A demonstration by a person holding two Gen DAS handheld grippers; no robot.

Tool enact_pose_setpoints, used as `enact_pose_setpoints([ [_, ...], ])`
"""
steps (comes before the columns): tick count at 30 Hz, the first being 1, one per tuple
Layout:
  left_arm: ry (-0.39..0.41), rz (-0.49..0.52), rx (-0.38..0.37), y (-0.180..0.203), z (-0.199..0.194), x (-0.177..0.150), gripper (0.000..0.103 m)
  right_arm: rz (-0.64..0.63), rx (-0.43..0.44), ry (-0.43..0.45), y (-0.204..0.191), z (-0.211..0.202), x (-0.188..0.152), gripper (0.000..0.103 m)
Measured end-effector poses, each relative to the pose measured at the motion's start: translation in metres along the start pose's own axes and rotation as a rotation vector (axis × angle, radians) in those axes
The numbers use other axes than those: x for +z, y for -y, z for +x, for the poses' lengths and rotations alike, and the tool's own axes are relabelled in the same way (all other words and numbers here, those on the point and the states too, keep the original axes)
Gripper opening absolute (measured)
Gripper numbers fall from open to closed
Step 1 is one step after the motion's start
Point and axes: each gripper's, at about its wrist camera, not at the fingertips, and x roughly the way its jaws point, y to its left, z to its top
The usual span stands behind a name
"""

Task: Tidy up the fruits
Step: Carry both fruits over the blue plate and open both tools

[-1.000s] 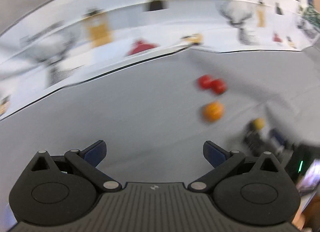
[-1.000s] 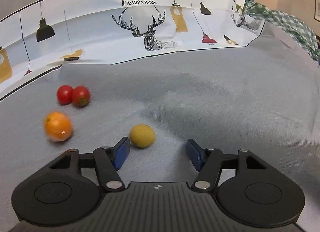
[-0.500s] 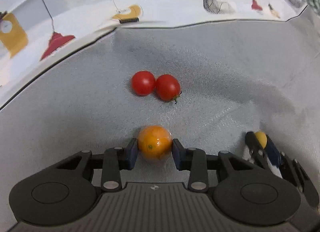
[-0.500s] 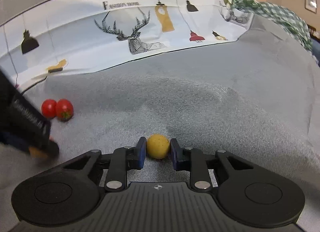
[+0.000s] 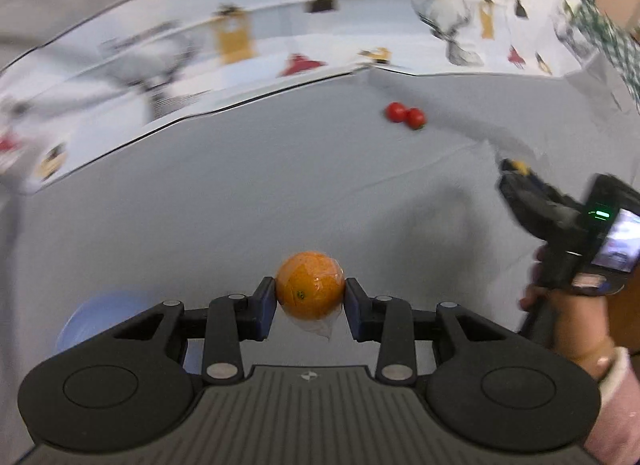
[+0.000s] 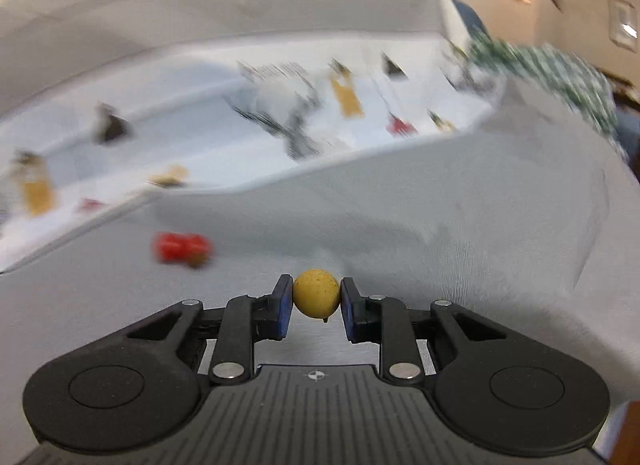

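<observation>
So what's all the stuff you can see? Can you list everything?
orange: one, orange, clamped in the left gripper
small yellow fruit: one, yellow, clamped in the right gripper
tomatoes: two, red, touching, on the grey cloth
grey cloth: one, grey, under everything
printed cloth: one, white with deer and lamps, behind
checked cloth: one, green-white, far right
bowl: one, pale blue, lower left
left gripper: black, blue fingers
right gripper: black, blue fingers
hand: one, holding the right gripper

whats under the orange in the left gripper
Below the round orange fruit, lifted between the left gripper's jaws, is bare grey cloth. A pale blue round dish sits lower left, mostly covered by the gripper.
</observation>
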Motion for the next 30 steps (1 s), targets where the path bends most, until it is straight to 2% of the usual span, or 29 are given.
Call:
enact_pose_setpoints([
  [4,0.032,-0.075,0.050,-0.041,-0.068,-0.056,0.040,-0.078,0.194,0.043,-0.008,-0.109,0.000,0.026],
  [8,0.068,-0.140,0.096,-0.073,-0.123,-0.110,0.040,-0.150,0.446,0.016,-0.017,-0.213,-0.007,0.026],
  [12,0.091,-0.196,0.114,-0.095,-0.163,-0.157,0.040,-0.162,0.665,-0.065,-0.032,-0.285,-0.012,0.027],
  [15,0.116,-0.234,0.121,-0.107,-0.186,-0.192,0.040,-0.199,0.777,-0.104,-0.045,-0.327,-0.016,0.027],
  [19,0.166,-0.284,0.111,-0.115,-0.210,-0.229,0.040,-0.323,0.839,-0.078,-0.062,-0.378,-0.030,0.027],
  [23,0.206,-0.299,0.095,-0.114,-0.224,-0.251,0.040,-0.424,0.859,-0.032,-0.070,-0.416,-0.042,0.027],
  [30,0.284,-0.307,0.076,-0.114,-0.246,-0.268,0.040,-0.444,0.831,0.004,-0.067,-0.436,-0.039,0.027],
])
